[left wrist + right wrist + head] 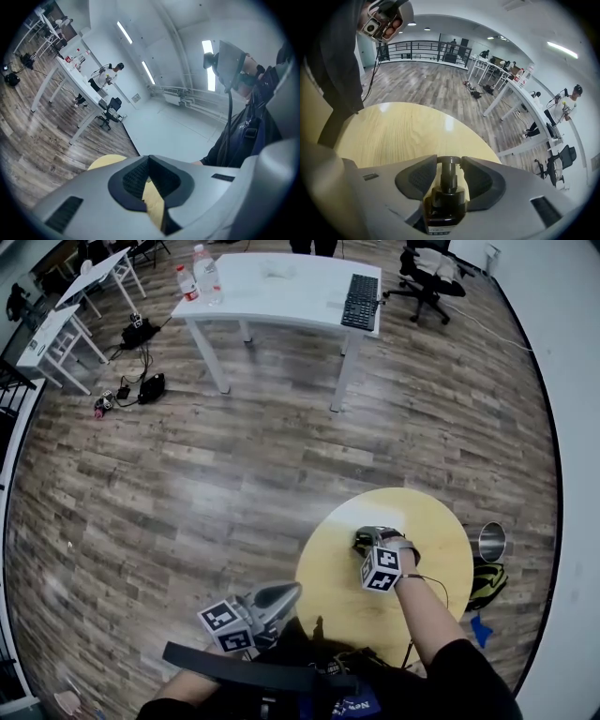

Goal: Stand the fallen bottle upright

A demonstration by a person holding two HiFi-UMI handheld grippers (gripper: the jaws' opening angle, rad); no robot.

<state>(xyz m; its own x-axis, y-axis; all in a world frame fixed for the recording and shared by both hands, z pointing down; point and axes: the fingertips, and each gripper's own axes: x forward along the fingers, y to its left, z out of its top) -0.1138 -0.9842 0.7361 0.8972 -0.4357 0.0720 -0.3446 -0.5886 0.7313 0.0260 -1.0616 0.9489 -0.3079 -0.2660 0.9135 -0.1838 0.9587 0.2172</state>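
- Bottle (443,205): dark body with a pump top, on the round yellow counter (441,521), near the counter's middle.
- Axis: the long axis runs in line with the right tongs (449,163). The pump cap (448,161) points toward the counter's far edge, and the base points toward the near edge, where the person stands.
- Head view: the bottle is mostly covered by the right tongs, with only a dark patch showing. That view cannot confirm how it rests.
- Right tongs: over the counter's middle, angled steeply down, wide apart and straddling the bottle.
  - The cap sits level with the two tips and close to both.
  - Yellow counter shows on either side of the thin neck.
  - The body sits back in the throat between the pads.
  - No pad is seen pressing on the body.
- Right hand (405,554): above the counter's near half, with the marker cube (382,569) just beside it.
- Left tongs (148,158): off the counter, just outside its near-left edge.
  - The tips are together with nothing between them.
  - A narrow wedge of counter shows through the slit behind the tips.
- Steel cup (492,542): on the floor, just off the counter's right edge.
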